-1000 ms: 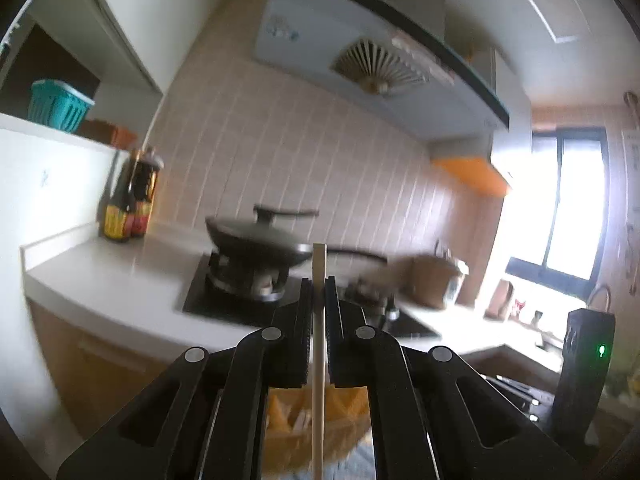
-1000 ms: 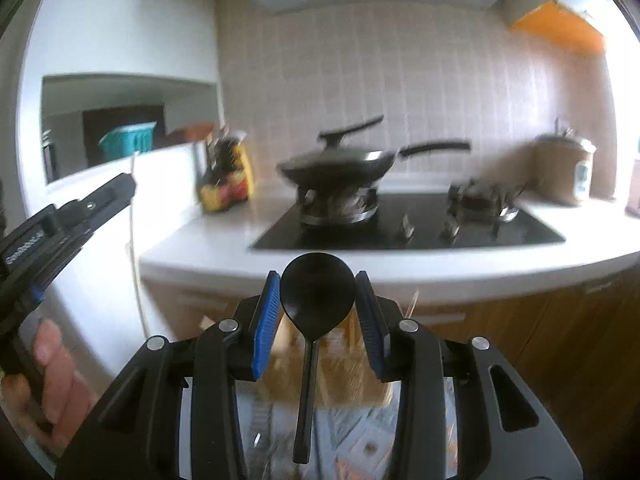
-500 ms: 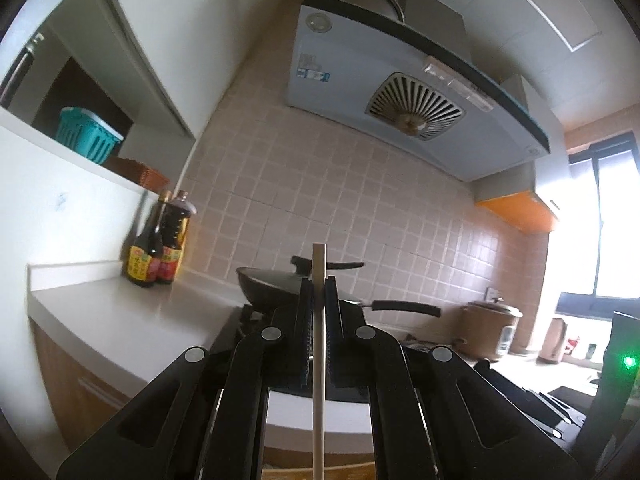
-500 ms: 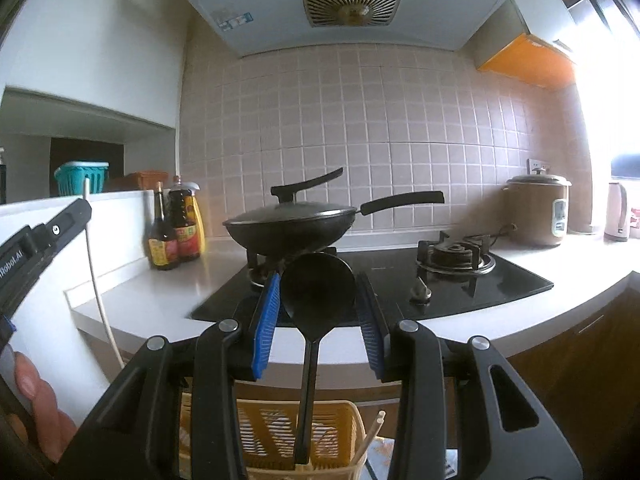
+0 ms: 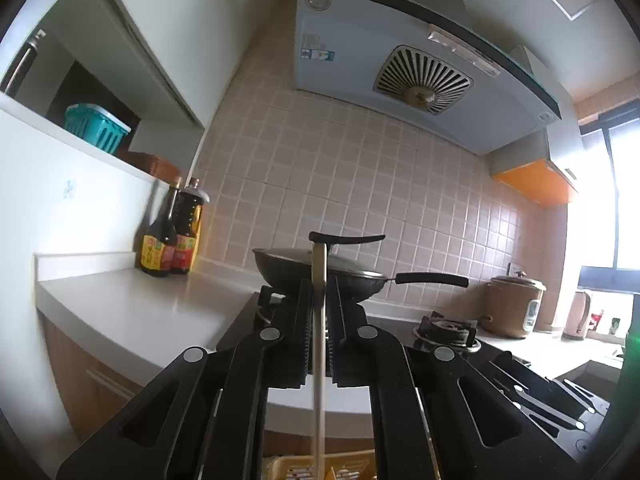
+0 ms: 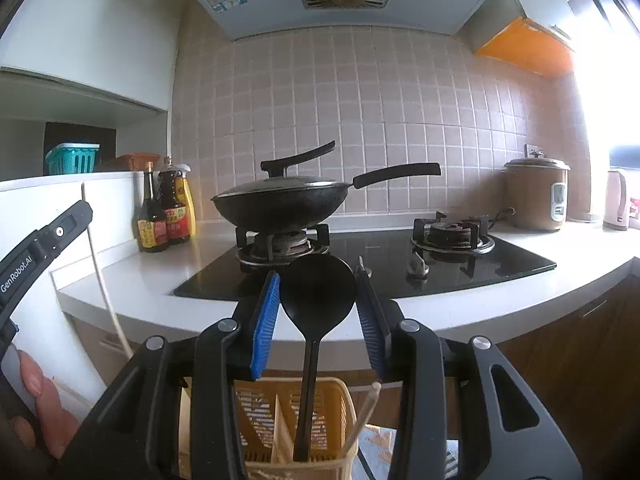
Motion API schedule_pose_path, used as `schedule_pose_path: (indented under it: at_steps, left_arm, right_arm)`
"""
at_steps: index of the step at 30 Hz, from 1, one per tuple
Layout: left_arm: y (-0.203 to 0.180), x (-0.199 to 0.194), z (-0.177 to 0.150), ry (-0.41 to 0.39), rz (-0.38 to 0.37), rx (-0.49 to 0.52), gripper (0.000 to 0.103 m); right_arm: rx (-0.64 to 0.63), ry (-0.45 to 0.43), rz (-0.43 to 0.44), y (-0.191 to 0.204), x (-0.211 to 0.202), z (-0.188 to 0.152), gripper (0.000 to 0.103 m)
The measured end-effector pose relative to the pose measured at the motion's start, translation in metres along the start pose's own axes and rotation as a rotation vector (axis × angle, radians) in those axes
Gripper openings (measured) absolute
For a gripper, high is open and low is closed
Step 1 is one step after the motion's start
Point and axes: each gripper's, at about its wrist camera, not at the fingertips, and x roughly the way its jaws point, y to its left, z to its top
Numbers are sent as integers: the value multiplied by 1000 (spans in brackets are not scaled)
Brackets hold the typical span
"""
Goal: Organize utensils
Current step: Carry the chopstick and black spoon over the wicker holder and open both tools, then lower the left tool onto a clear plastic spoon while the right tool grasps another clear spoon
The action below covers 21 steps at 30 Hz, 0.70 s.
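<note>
"GenRobot.AI" reads in white along the black left gripper (image 6: 44,240), visible only in the right wrist view. That gripper (image 5: 319,304) is clamped on a pale wooden chopstick (image 5: 319,360). The blue-padded right gripper (image 6: 318,296) brackets a black plastic ladle (image 6: 314,312) whose handle stands in the yellow slotted plastic utensil basket (image 6: 340,412); whether the pads touch it I cannot tell.

You are looking at two grippers, the left gripper (image 5: 319,300) and the right gripper (image 6: 318,300). You are seeing one black spoon (image 6: 316,304), one yellow basket (image 6: 340,404), two pale chopsticks, one chopstick (image 5: 319,320) held and another chopstick (image 6: 366,410) in the basket, one wok (image 6: 280,204), two burners, and three sauce bottles (image 6: 166,208).
</note>
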Motion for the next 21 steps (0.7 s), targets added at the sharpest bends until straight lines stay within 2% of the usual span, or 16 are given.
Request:
schedule_pose_path:
  at_steps: [1, 3, 4, 5, 12, 15, 21]
  left_arm:
    - [-1, -3, 2, 5, 0, 14, 18]
    - [-1, -8, 5, 7, -8, 28, 25]
    - [0, -13, 8, 13, -19, 32, 32]
    - [1, -17, 11, 18, -31, 34, 39]
    - [4, -53, 34, 44, -57, 38, 39]
    - [4, -69, 46, 118, -145, 52, 42]
    - [4, -103, 54, 183, -188, 65, 44]
  right_arm:
    - [1, 8, 4, -1, -2, 0, 36]
    - [5, 27, 16, -2, -6, 2, 40]
    - [7, 36, 23, -3, -9, 3, 49]
    - [10, 41, 31, -4, -13, 5, 52]
    - [17, 59, 55, -3, -54, 14, 52]
    - [8, 73, 67, 1, -72, 19, 52]
    - [-36, 119, 71, 12, -117, 27, 52]
